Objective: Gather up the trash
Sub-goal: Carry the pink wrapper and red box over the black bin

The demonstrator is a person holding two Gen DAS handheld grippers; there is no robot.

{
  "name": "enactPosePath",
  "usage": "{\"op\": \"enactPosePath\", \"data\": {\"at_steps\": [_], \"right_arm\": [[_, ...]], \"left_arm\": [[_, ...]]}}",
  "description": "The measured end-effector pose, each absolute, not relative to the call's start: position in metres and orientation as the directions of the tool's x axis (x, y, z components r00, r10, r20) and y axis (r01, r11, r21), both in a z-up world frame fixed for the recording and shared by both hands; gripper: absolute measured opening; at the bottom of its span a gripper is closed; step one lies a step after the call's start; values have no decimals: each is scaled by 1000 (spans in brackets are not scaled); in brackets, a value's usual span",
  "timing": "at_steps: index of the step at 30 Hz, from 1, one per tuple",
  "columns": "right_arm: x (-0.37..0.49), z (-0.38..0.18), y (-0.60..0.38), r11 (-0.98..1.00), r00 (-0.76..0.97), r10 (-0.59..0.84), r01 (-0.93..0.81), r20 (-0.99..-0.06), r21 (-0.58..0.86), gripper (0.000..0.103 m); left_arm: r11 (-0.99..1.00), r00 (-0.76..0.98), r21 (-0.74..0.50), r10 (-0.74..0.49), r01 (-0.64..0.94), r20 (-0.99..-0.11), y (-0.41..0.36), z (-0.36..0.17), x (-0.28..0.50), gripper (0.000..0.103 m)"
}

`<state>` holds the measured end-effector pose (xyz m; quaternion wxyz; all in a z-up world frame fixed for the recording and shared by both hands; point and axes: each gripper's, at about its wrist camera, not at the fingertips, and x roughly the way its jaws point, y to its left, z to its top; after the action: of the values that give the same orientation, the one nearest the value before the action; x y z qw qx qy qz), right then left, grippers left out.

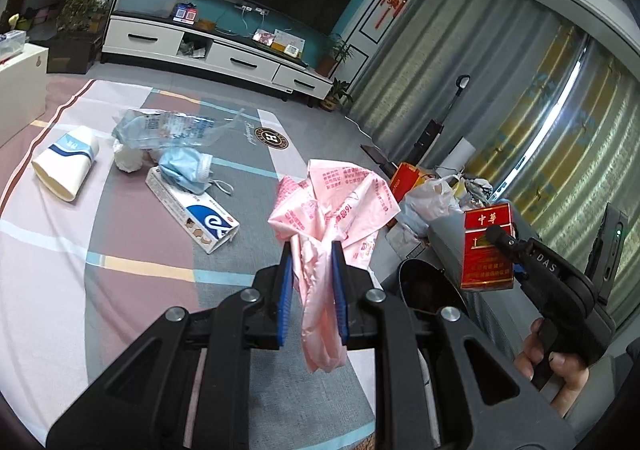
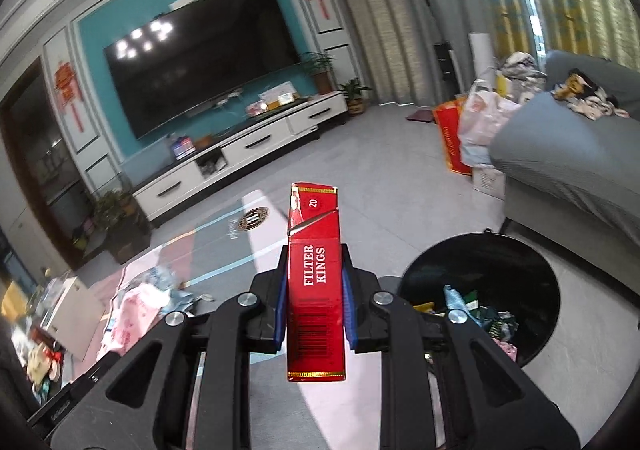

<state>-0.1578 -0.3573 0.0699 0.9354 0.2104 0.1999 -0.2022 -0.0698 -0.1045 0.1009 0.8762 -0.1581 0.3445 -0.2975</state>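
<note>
Pink plastic fills the left wrist view: a crumpled bag (image 1: 332,210) is pinched between the blue pads of the left gripper (image 1: 312,290), bunched above the jaws with a tail hanging below them. Ahead and to the left of this tool, more trash waits on the striped cloth (image 1: 120,270): a paper cup (image 1: 66,164), a blue mask (image 1: 184,168) lying on a white box (image 1: 192,210), a clear wrapper (image 1: 168,128) and a tissue wad (image 1: 126,158). To its right, the right gripper (image 1: 508,246) holds a red pack (image 1: 488,250), with the person's hand (image 1: 556,370) wrapped around the handle lower right. The dark bin (image 1: 428,286) rim shows just right of the left jaws.

Through the right wrist view, the right gripper (image 2: 314,302) is clamped on the pack (image 2: 316,282) by its broad faces, the pack standing upright with its lid end pointing away. The black bin (image 2: 480,290) sits just to the right and below the tool, already holding scraps. Both tools tilt moderately downward.

Judging by this, the carry-to-bin step is under way with both tools loaded. The next move likely calls for swinging the pack rightward over the bin mouth before letting go, then bringing the bag across; the loose bag may cling to the pads.
</note>
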Motion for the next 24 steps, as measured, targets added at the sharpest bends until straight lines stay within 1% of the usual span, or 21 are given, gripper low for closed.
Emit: {"op": "enactPosePath", "data": {"at_steps": [5,11,16,24], "right_arm": [[-168,67,-373,802,827,-323,498,-461,330,23],[-181,60,-398,758,801,-363,551,-476,350,23],[-193,50,-424,709,777,-386,595,-497,379,23],[-202,31,-457,633,734,-402,655,-548,413,23]], "left_arm": [[764,557,-468,-644,444,-524,-131,99,-72,19],[732,517,-456,-681,507,-518,-180,98,-82,19],[710,443,-444,-695,547,-566,-226,85,-83,19],[699,361,-416,-680,582,-638,-274,63,-85,19]]}}
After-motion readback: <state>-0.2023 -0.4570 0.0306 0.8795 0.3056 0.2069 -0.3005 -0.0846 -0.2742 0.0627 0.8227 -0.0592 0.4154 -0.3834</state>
